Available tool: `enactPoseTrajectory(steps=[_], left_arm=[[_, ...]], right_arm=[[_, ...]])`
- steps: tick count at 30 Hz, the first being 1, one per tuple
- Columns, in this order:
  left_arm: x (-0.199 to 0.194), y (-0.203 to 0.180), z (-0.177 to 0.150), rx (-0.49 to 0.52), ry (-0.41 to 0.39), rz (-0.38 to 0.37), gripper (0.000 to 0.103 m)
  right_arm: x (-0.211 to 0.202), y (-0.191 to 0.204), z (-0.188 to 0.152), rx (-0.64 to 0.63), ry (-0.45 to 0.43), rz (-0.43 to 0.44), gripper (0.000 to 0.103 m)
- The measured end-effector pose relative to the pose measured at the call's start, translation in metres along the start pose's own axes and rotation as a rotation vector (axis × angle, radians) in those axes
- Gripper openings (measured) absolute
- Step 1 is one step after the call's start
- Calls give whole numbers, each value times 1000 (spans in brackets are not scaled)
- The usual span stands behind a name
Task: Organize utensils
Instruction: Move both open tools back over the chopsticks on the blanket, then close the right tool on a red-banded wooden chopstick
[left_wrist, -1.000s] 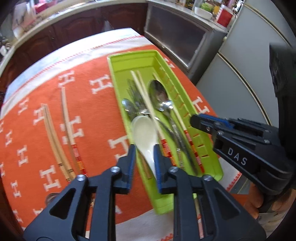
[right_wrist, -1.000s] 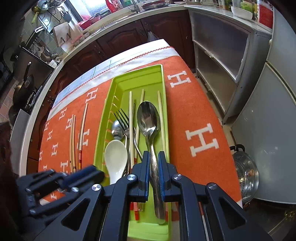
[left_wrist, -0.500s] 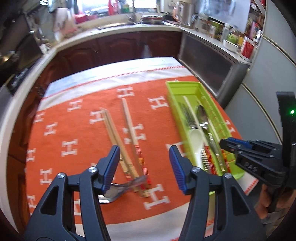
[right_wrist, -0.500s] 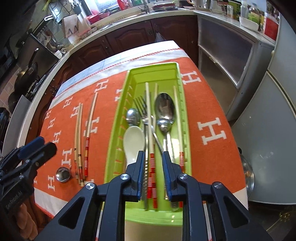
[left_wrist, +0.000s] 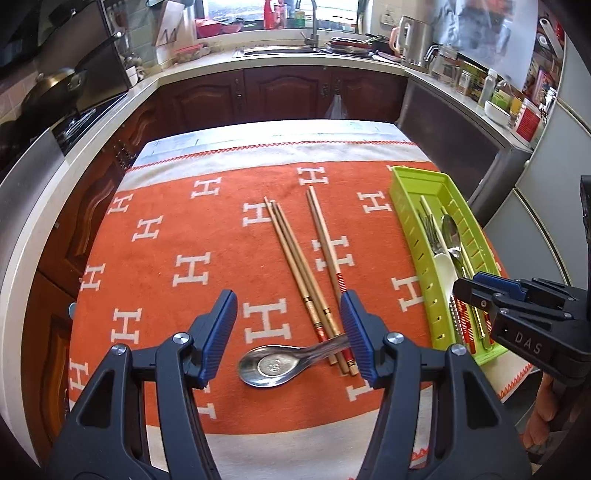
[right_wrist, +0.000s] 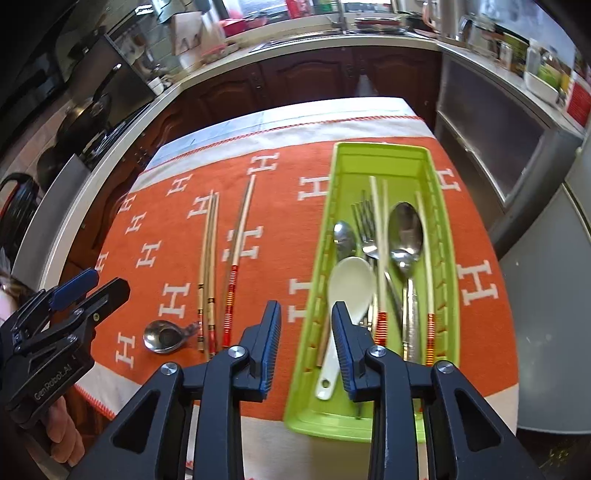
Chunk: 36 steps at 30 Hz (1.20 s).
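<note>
A green utensil tray (right_wrist: 448, 258) (left_wrist: 410, 195) lies on the right of the orange cloth. It holds a white ceramic spoon (right_wrist: 349, 286), metal spoons (right_wrist: 404, 229), forks and chopsticks. On the cloth lie a metal soup spoon (left_wrist: 271, 365) (right_wrist: 162, 336), a plain chopstick pair (left_wrist: 291, 254) (right_wrist: 208, 251) and a red-banded pair (left_wrist: 325, 243) (right_wrist: 236, 251). My left gripper (left_wrist: 288, 334) is open above the soup spoon. My right gripper (right_wrist: 306, 345) is open and empty over the tray's left wall, near the white spoon's handle.
The orange cloth (left_wrist: 166, 240) with white H marks covers the table; its front edge is just below the grippers. Dark kitchen cabinets and a counter (left_wrist: 295, 62) run behind. A grey fridge (right_wrist: 554, 314) stands right of the table.
My left gripper swung left from the tray to over the soup spoon and opened wide. My right gripper opened and let go of a metal spoon, which now lies in the tray.
</note>
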<state>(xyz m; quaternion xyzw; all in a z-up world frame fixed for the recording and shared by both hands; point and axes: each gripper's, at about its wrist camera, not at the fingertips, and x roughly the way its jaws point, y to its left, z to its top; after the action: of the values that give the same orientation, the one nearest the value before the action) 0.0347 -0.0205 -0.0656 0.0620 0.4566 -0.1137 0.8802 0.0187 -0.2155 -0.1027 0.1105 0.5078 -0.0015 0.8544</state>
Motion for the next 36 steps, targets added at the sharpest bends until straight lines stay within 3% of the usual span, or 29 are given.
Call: enactPoseTrajectory(steps=[25,36], left_arm=[[32,54,-7,-120,49,38,55],[66,83,5,-191,101,-29,55]], right_arm=[[42,39,36,-75,14,-16,32],[87,55,68,-74,79,79,31]])
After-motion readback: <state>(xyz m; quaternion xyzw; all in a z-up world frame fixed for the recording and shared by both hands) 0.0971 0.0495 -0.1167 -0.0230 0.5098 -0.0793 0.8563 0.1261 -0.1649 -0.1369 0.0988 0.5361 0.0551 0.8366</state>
